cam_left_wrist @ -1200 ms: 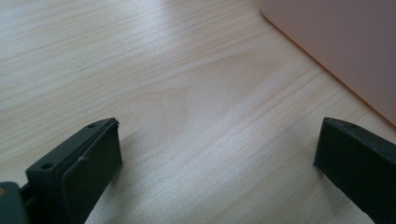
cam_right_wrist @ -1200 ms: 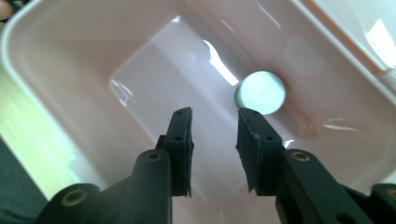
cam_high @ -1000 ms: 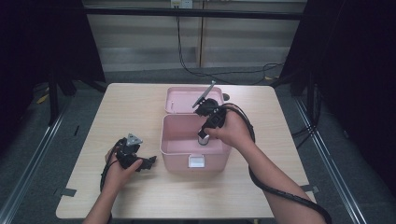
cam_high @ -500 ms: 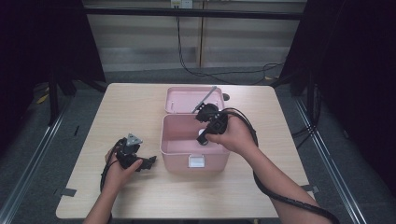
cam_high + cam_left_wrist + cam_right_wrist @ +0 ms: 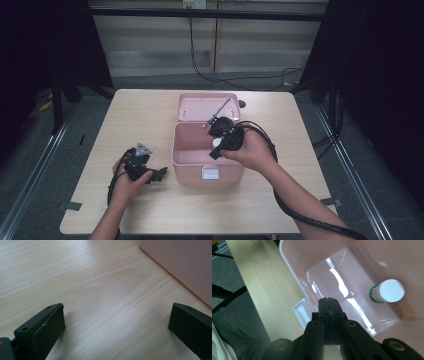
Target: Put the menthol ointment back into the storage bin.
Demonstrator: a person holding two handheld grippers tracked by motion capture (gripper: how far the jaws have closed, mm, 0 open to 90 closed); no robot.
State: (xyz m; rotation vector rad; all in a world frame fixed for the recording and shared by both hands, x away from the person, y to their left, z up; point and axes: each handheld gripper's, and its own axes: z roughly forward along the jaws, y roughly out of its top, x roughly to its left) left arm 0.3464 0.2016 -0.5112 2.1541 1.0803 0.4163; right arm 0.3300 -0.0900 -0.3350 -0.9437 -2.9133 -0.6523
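A pink box (image 5: 176, 150) stands open in the middle of the table, its lid (image 5: 200, 106) lying flat behind it. On its floor is a small bottle (image 5: 390, 290) with a white cap and a green band. My right gripper (image 5: 213, 154) reaches down into the box. Its jaws (image 5: 329, 301) have just closed and are shut with nothing between them; the bottle is off to one side, apart from them. My left gripper (image 5: 161, 173) rests on the table left of the box, open (image 5: 116, 320) over bare wood, with the pink box wall (image 5: 180, 262) just beyond.
A white latch (image 5: 210, 173) sits on the box's front wall. A small dark object (image 5: 242, 104) lies on the table beside the lid. The wooden table (image 5: 125, 115) has free room to the left and right of the box. Cables run across the floor behind it.
My right hand has shifted slightly toward the near side over the box. The left hand has stayed where it was.
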